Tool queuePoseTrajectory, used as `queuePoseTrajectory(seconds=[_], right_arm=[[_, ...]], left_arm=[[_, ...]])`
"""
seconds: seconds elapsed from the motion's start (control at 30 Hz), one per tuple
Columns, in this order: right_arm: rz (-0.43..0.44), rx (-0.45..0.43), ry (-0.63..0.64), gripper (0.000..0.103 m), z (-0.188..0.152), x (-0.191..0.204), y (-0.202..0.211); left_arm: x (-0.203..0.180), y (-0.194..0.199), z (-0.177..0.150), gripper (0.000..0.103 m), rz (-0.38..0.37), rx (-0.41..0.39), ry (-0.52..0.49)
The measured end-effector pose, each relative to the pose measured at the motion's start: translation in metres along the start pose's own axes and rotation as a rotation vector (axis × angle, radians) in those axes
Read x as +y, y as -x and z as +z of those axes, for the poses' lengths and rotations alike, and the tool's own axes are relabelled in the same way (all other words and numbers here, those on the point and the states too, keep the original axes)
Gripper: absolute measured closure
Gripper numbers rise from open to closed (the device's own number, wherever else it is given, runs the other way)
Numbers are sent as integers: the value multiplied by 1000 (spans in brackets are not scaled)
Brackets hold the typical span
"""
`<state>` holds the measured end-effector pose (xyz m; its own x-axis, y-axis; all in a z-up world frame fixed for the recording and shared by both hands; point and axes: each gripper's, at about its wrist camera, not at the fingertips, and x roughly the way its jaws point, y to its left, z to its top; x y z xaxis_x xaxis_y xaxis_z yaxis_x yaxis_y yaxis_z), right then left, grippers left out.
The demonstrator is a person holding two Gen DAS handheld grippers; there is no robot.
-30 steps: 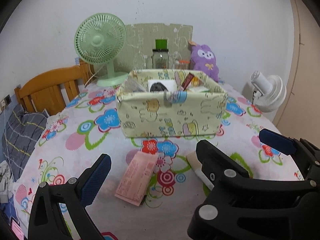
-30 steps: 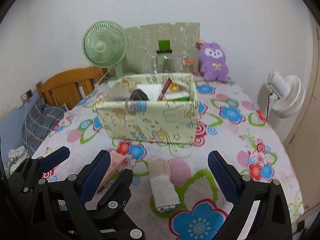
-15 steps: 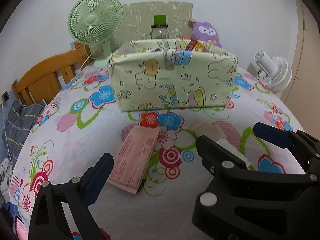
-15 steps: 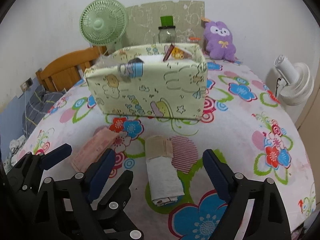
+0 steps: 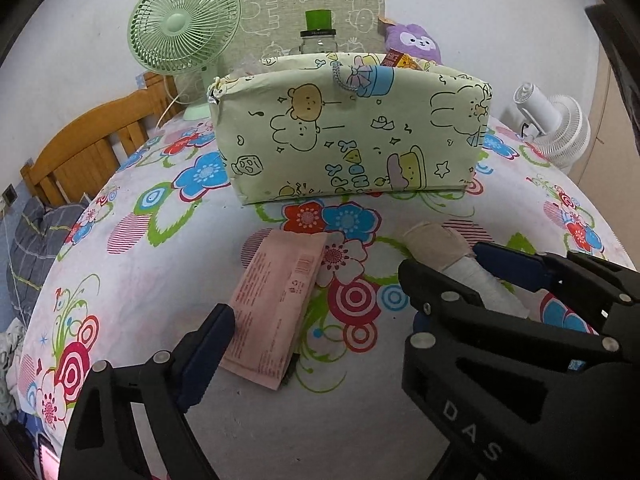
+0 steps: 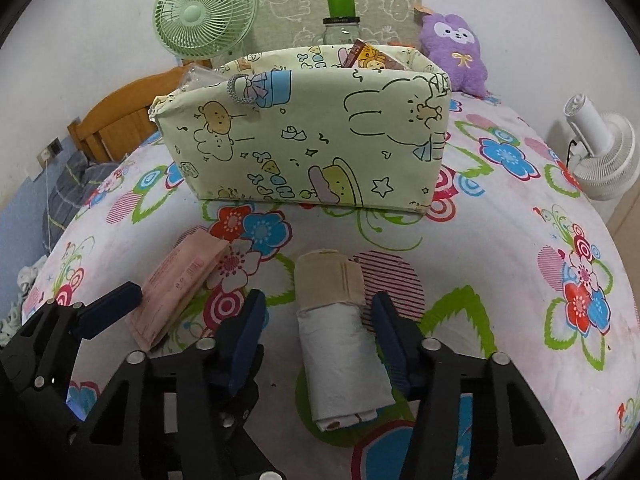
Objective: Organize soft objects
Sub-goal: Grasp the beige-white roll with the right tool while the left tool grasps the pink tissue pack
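A flat pink packet (image 5: 280,300) lies on the flowered tablecloth; my open left gripper (image 5: 316,312) straddles its near end without touching it. It also shows in the right wrist view (image 6: 180,280). A rolled white and beige bundle (image 6: 340,340) lies lengthwise between the open fingers of my right gripper (image 6: 320,328), apart from both pads. The bundle also shows in the left wrist view (image 5: 460,264). A pale green fabric storage box (image 5: 352,128) with cartoon prints stands behind them, holding several items; it also appears in the right wrist view (image 6: 308,132).
A green desk fan (image 5: 184,32), a glass jar with green lid (image 5: 320,32) and a purple plush toy (image 6: 456,48) stand behind the box. A white fan (image 6: 600,152) is off the table's right edge. A wooden chair back (image 5: 88,144) is at left.
Both grippers have dropped lower and moved forward toward the table. The left now straddles the pink packet and the right now straddles the rolled bundle.
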<state>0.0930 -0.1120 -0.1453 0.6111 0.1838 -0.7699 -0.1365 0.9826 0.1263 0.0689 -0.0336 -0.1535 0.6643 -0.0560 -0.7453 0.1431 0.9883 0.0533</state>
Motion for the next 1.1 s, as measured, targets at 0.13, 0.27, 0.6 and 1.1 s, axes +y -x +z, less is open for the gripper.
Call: queuePoseTrajectory(seconds=[0.13, 0.27, 0.6, 1.1], right_arm=[[-20, -2, 4, 66, 1, 0, -2], [-6, 2, -4, 75, 1, 0, -1], [18, -23, 9, 81, 8, 11, 6], [27, -8, 34, 81, 18, 31, -7]], left_arm=[[0, 0, 0, 11, 0, -5, -2], [2, 1, 1, 11, -4, -7, 5], [14, 8, 6, 11, 2, -38, 24], [37, -16, 14, 27, -21, 9, 24]])
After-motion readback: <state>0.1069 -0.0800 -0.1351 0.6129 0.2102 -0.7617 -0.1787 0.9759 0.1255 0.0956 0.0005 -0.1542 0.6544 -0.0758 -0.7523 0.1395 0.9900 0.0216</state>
